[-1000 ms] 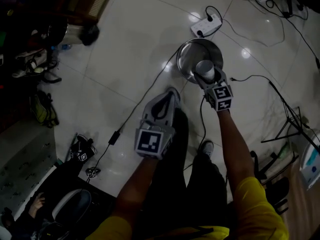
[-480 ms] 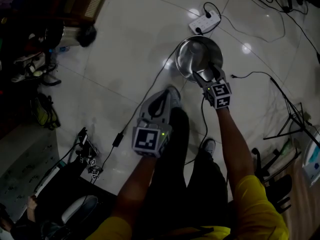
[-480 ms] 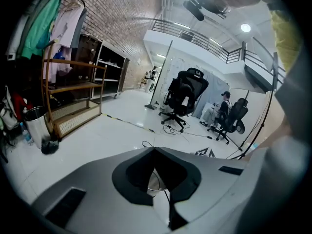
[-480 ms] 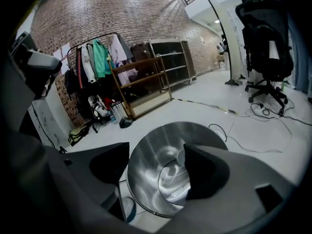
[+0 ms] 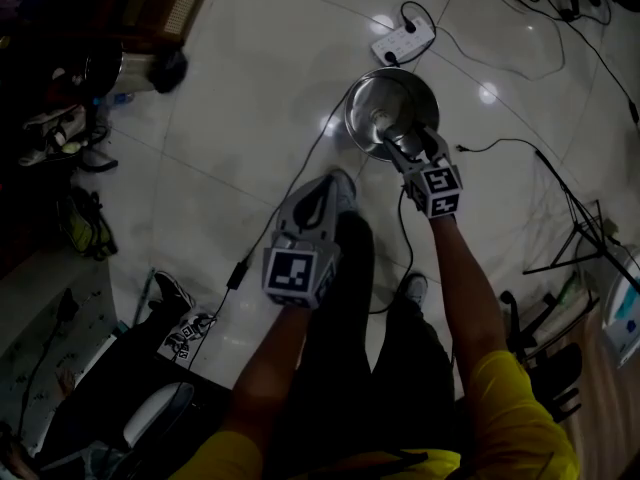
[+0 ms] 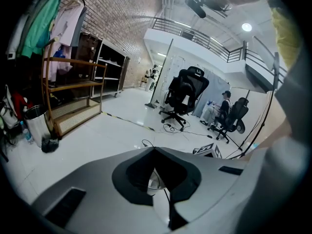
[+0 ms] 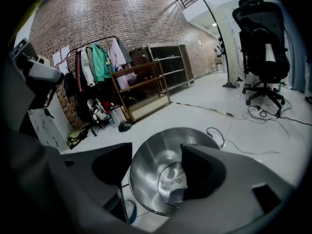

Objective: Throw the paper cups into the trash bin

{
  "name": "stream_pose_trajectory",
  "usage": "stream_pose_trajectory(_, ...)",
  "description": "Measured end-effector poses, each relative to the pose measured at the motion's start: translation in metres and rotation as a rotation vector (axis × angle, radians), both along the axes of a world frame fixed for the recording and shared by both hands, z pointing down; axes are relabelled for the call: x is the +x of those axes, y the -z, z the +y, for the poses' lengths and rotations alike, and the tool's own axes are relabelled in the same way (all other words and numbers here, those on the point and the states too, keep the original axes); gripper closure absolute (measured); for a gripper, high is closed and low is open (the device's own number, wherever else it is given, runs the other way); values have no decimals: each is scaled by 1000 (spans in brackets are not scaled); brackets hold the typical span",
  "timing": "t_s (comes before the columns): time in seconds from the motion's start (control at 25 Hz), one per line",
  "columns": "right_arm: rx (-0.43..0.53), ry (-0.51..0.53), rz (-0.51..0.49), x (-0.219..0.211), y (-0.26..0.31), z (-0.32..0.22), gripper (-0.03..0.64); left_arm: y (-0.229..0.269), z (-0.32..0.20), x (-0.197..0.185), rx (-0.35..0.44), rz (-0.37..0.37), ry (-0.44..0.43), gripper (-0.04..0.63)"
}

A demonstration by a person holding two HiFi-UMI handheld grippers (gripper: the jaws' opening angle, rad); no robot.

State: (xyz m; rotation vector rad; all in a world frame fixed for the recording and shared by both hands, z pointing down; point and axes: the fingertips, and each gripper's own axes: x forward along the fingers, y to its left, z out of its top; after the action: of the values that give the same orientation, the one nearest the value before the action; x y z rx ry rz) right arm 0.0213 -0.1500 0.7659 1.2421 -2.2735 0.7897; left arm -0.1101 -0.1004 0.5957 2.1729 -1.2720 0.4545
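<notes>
A round steel trash bin (image 5: 365, 118) stands on the white tile floor in front of me. A paper cup (image 7: 178, 194) lies on its bottom, seen in the right gripper view inside the shiny wall of the trash bin (image 7: 146, 169). My right gripper (image 5: 410, 143) hangs over the bin's near rim. Its jaws are closing with nothing between them, and the right gripper (image 7: 156, 155) frames the bin's mouth. My left gripper (image 5: 340, 183) is lower and to the left, over the floor and my leg. That left gripper (image 6: 156, 150) is shut and empty.
A white power strip (image 5: 403, 40) and several cables lie on the floor beyond the bin. A black tripod stand (image 5: 580, 248) is at the right. At the far left a small metal can (image 5: 100, 68) sits by wooden shelving. Office chairs (image 6: 185, 94) stand further off.
A second ago the right gripper held a white paper cup over the bin. The cup has left the jaws and lies in the bin. The left gripper has barely moved.
</notes>
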Motion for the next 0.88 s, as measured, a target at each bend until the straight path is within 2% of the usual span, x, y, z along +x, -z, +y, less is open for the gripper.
stream_pose_trajectory(0.2,39,-8,-2,1,21,-2,338,-5,1,2,-5,-10,-1,595)
stream_pose_trajectory(0.24,48,-16,6,3,24,-2,389,-6,2,3,-9,-11,0,595)
stream_pose_trajectory(0.36,70,-46,21,12,35,-5,602,-9,1,7,-15,-14,-6,595)
stream_pose_trajectory(0.6,49,-92,-2,22,43,-7,614,-13,-3,13,-18,-15,-7,595)
stream_pose_trajectory(0.88,41,-100,-1,21,49,-5,614,-22,-3,13,-39,-11,2,595)
